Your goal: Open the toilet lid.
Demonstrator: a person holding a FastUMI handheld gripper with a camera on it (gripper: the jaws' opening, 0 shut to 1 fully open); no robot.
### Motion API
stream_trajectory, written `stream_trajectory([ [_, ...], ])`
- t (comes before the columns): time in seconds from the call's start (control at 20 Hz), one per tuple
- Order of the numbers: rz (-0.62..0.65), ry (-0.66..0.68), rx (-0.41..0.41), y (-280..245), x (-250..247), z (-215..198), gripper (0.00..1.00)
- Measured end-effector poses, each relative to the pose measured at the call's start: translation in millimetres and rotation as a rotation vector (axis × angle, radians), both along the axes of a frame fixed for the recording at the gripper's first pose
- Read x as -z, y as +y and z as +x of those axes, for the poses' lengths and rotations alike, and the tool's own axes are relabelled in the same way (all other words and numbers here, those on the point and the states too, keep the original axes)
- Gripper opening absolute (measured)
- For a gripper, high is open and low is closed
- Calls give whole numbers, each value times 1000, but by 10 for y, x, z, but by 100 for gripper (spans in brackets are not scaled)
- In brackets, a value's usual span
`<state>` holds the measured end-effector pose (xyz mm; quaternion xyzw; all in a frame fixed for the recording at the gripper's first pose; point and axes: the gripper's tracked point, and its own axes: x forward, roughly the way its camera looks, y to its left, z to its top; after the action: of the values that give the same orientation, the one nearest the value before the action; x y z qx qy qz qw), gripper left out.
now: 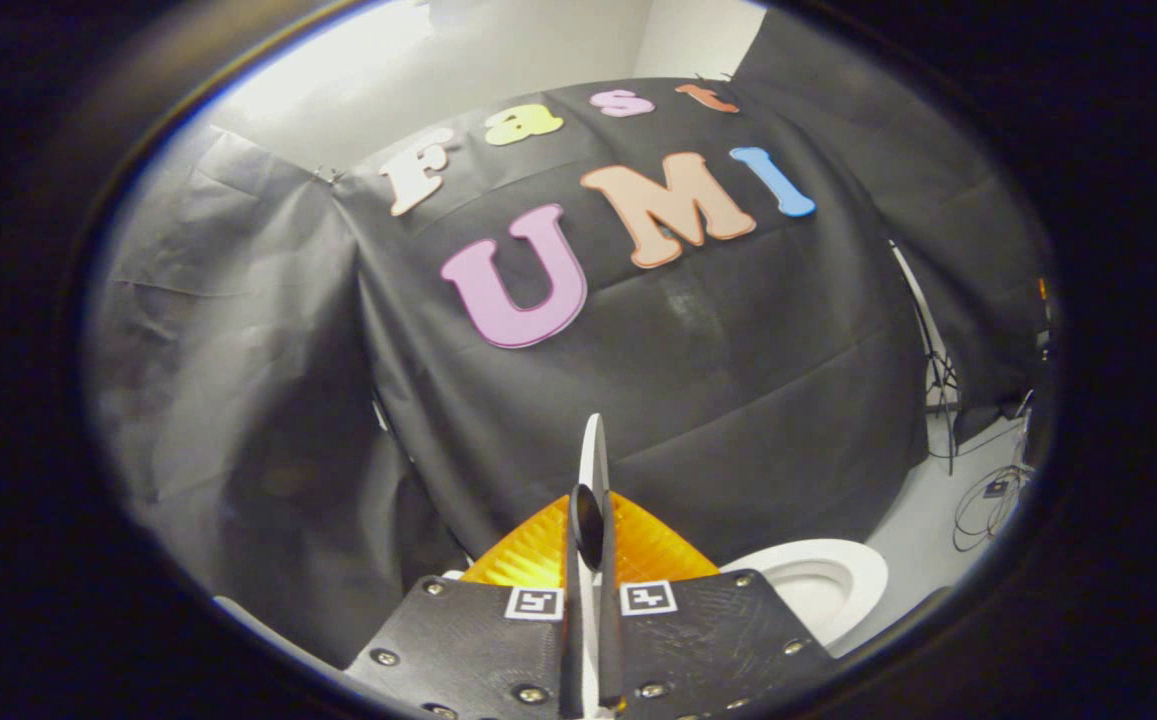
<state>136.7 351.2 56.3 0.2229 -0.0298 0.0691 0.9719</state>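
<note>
The gripper (pixel 593 590) points across the booth towards the black cloth wall (pixel 738 400), tilted a little so the scene leans. Its two fingers (pixel 628 545) stand close together, almost meeting, and between them runs a thin white edge that rises straight up past their tips. This is the lid (pixel 594 455), seen edge-on and standing upright, so it reads as a narrow pale blade against the dark cloth. Both fingers press against it, one on each face, and a small dark oval pad sits at the pinch point just ahead of the square markers on the gripper body.

Below and to the right of the fingers lies the bowl (pixel 818 585), white, with its rim and open hollow showing. The lid is lifted clear of it; the seat ring and the inside of the bowl are uncovered. The bowl sits just beside the gripper body, partly hidden behind it.

Beyond the fingers the cloth hangs in folds, with a second panel of it draped to the left and another to the right. Above the cloth a pale wall (pixel 498 60) shows, brightly lit at its left part.

Further right, past the bowl, a light floor (pixel 938 520) is in view. A thin stand (pixel 941 385) with slim legs rises there beside the cloth, and loose cables (pixel 988 495) lie coiled on the floor near its foot.
</note>
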Motion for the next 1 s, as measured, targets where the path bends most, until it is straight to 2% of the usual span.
stream_trajectory([
  [0.45,-34,-48,-135,1025,-178,-179,10],
  [1.0,-109,-38,-235,1521,-169,-217,10],
])
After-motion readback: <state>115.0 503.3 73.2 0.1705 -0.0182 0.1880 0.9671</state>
